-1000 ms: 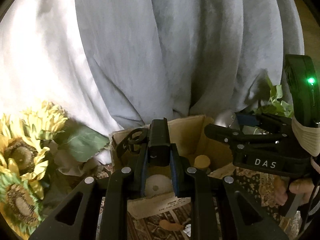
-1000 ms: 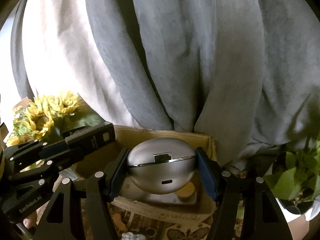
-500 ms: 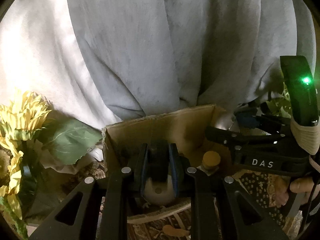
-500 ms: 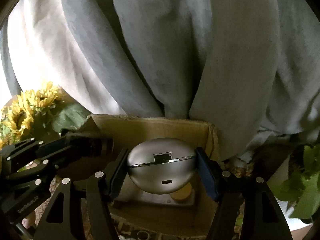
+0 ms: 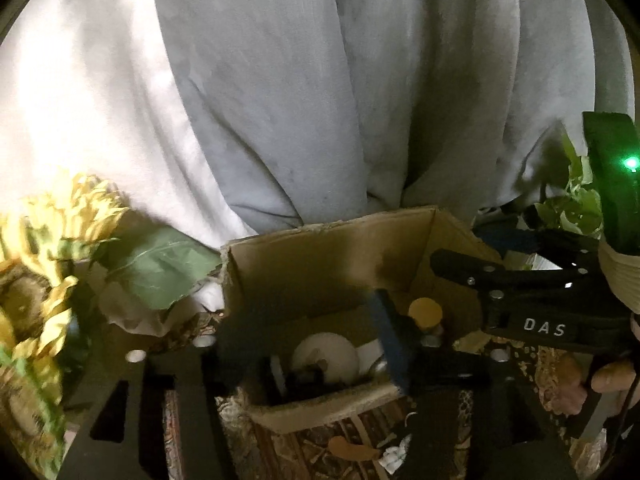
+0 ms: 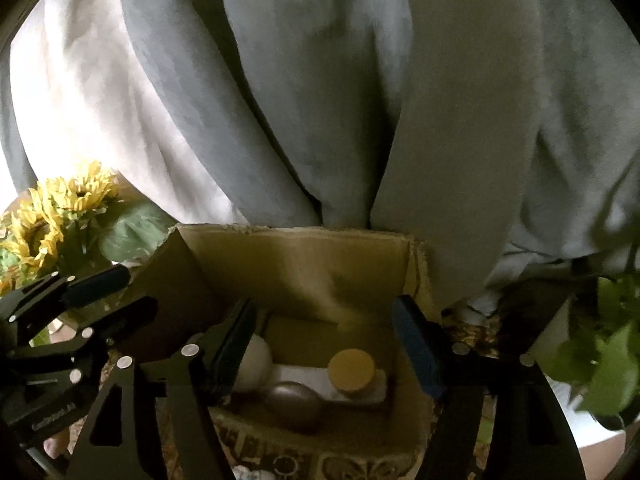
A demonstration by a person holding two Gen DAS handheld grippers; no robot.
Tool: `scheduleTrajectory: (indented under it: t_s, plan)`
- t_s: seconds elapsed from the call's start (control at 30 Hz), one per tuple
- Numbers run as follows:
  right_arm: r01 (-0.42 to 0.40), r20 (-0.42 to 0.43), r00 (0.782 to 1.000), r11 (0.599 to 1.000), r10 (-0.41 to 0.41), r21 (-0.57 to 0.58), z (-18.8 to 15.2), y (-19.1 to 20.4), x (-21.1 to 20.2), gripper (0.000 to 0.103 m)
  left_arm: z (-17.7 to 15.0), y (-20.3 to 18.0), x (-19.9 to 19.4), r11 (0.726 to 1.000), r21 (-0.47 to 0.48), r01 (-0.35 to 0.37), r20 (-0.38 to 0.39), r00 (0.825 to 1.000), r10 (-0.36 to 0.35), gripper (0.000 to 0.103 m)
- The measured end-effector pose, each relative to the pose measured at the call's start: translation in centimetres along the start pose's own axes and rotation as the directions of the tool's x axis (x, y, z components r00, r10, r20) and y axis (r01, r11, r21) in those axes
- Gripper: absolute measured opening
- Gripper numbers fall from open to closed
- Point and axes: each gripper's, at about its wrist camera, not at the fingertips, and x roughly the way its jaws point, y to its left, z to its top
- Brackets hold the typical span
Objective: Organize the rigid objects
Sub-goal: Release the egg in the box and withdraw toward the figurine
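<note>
An open cardboard box (image 6: 304, 264) stands on a patterned cloth; it also shows in the left wrist view (image 5: 328, 264). Inside lie a silver egg-shaped case (image 6: 294, 404), a white round object (image 6: 252, 362), a jar with a tan lid (image 6: 352, 368) and a black item (image 5: 304, 380). My right gripper (image 6: 324, 344) is open and empty just above the box. My left gripper (image 5: 304, 344) is open and empty over the box's near left part; its left finger is blurred. The white round object (image 5: 324, 354) and the tan lid (image 5: 425, 312) lie between and beyond its fingers.
Grey curtains (image 6: 320, 100) hang behind the box. Sunflowers (image 6: 60, 208) with big leaves stand to the left, a green potted plant (image 6: 608, 356) to the right. The right gripper's body (image 5: 540, 304) reaches in from the right in the left wrist view.
My right gripper opened and let the silver case drop into the box. My left gripper opened and released its black item into the box. Both views shifted down toward the box.
</note>
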Motion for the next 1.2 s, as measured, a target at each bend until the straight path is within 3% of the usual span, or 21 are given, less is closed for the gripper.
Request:
scheduleTrajectory:
  t_s: [0.2,0.5,1.2]
  plan:
    - [0.042,0.059,0.997,0.999,-0.04,-0.026,-0.7,1.1,-3.1,0.082,-0.9,-0.2,-2.6,0.999,-0.003,-0.043,0.03,0.999,0.043,0.084]
    - [0.077,0.083,0.994,0.997,-0.074,-0.027,-2.2,2.1,-6.4,0.09,-2.4,-0.7,-5.5,0.997,-0.003,-0.082,0.037,0.996,0.082,0.101]
    - [0.087,-0.02,0.996,0.995,-0.088,-0.045,-7.8,4.1,-7.3,0.092,-7.9,-0.2,-7.4,0.987,0.021,-0.157,-0.012,0.987,0.157,0.103]
